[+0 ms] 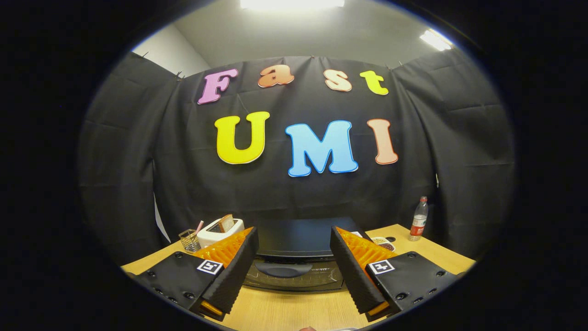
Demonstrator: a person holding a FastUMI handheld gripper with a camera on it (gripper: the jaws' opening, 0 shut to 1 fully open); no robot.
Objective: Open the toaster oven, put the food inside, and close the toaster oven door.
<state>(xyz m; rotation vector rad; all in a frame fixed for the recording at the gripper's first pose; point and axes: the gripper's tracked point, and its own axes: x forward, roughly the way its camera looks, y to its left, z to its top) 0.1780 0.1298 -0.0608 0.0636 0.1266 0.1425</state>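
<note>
beside toaster oven: toaster, bottle; tongs apart.

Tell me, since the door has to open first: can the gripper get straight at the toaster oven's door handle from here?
Probably yes. The gripper is open, and the handle on the shut toaster oven lies just ahead between the fingers, with bare table before it.

Two bright ceiling lights glare overhead; the booth is evenly lit, sharp at centre, with fisheye bending toward the edges.
</note>
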